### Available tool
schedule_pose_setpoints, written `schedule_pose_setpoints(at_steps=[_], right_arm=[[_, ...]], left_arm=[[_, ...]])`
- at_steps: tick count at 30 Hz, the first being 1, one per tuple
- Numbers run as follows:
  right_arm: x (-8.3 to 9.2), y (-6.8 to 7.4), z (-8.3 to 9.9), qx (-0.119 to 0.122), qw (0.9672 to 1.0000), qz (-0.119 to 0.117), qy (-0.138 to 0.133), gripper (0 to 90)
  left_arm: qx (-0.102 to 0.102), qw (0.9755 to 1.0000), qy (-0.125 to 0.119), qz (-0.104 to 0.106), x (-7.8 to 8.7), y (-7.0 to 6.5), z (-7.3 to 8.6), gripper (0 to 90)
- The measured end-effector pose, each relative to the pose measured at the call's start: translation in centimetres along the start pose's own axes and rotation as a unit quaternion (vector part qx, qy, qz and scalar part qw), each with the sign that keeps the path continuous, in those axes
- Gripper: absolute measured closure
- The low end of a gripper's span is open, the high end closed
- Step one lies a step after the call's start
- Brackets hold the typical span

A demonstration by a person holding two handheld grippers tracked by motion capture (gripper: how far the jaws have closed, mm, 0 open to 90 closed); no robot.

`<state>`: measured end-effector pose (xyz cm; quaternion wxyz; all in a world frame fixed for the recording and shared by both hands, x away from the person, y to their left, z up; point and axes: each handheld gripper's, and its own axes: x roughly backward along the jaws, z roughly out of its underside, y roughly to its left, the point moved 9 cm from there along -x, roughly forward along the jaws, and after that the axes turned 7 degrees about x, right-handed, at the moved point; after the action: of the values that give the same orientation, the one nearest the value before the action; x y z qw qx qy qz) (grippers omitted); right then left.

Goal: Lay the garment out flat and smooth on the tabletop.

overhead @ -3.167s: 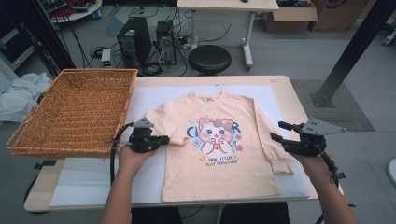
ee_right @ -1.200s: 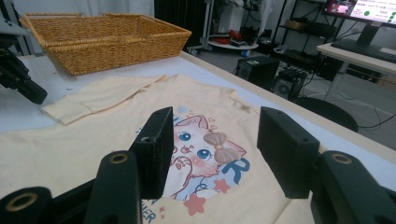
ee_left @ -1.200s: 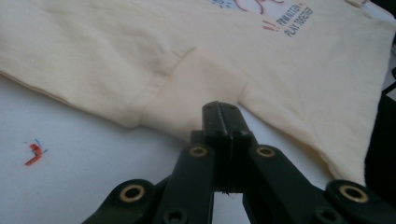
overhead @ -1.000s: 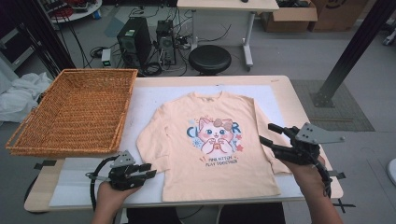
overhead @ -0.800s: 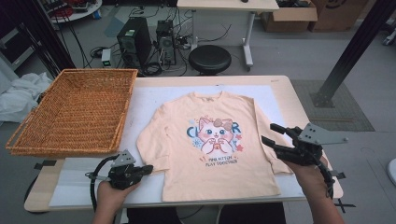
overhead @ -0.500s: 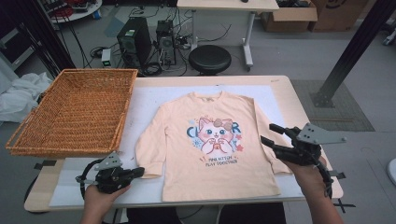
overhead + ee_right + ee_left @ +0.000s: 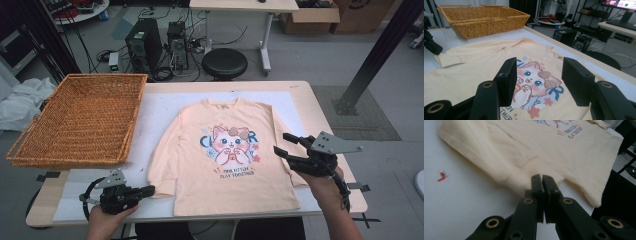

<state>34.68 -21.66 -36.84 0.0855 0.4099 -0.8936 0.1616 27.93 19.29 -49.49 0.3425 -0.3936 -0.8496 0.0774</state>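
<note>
I held my left gripper point(image 7: 148, 189) low at the near left of the worktop point(image 7: 310, 95), its jaws pressed together at the cuff point(image 7: 520, 181) of the left sleeve. In the left gripper view the 2 jaws met tip to tip at the cuff's edge; whether any fabric sat between them I could not tell. The peach sweatshirt point(image 7: 227, 150) lay flat, front up, in the middle of the white mat point(image 7: 155, 107), its cat print point(image 7: 534, 80) facing me. My right gripper point(image 7: 286, 145) hovered over the right sleeve, jaws spread with nothing between them. The wicker basket point(image 7: 80, 120) sat at the far left, well apart from the sweatshirt.
</note>
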Motion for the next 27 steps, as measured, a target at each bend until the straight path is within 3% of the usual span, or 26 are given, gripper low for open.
schedule_pose_setpoints(at_steps=[1, 3, 6, 11, 13, 14, 15, 16, 18, 20, 24, 27], right_arm=[[0.2, -0.2, 0.2, -0.001, 1.0, 0.003, 0.001, 46.3], [0.5, -0.5, 0.5, -0.004, 1.0, 0.007, 0.003, 46.2], [1.2, -1.1, 1.0, -0.007, 0.9999, 0.015, 0.004, 46.0], [2.3, -2.1, 1.7, -0.011, 0.9995, 0.026, 0.009, 46.0], [2.8, -2.6, 2.0, -0.016, 0.9993, 0.032, 0.01, 46.0], [2.9, -2.7, 2.1, -0.018, 0.9992, 0.034, 0.01, 46.0], [3.1, -2.8, 2.2, -0.019, 0.9992, 0.035, 0.01, 46.0], [3.2, -2.8, 2.3, -0.019, 0.9992, 0.035, 0.01, 46.0], [3.3, -2.8, 2.4, -0.019, 0.9991, 0.036, 0.011, 46.1], [3.4, -2.9, 2.6, -0.02, 0.9991, 0.036, 0.012, 46.0], [3.7, -3.0, 2.9, -0.023, 0.9989, 0.039, 0.012, 46.1], [3.6, -3.1, 3.0, -0.024, 0.9989, 0.039, 0.014, 46.1]], left_arm=[[0.002, 1.0, 0.0, -0.002, 0.0, 0.1, 0.0, 76.8], [0.003, 0.9999, -0.004, -0.015, 0.0, 0.4, -0.4, 67.3], [-0.013, 0.9997, -0.012, -0.015, -0.2, -0.1, -1.1, 59.6], [-0.05, 0.9987, 0.009, 0.001, -2.2, -1.9, -1.4, 56.0], [-0.059, 0.9976, 0.03, -0.016, -3.4, -1.8, -1.0, 55.8], [-0.062, 0.9966, 0.047, -0.026, -4.0, -1.6, -0.7, 56.5], [-0.07, 0.996, 0.041, -0.038, -4.3, -1.4, -0.6, 59.0], [-0.07, 0.9956, 0.042, -0.046, -4.4, -1.3, -0.7, 71.3], [-0.04, 0.997, 0.042, -0.051, -4.4, -1.0, -1.0, 89.4], [-0.043, 0.9974, 0.029, -0.051, -4.3, -1.0, -1.4, 90.0], [-0.018, 0.9988, -0.03, -0.034, -2.9, -1.1, -3.0, 90.0], [-0.01, 0.9982, -0.054, -0.023, -2.0, -1.2, -3.6, 90.0]])
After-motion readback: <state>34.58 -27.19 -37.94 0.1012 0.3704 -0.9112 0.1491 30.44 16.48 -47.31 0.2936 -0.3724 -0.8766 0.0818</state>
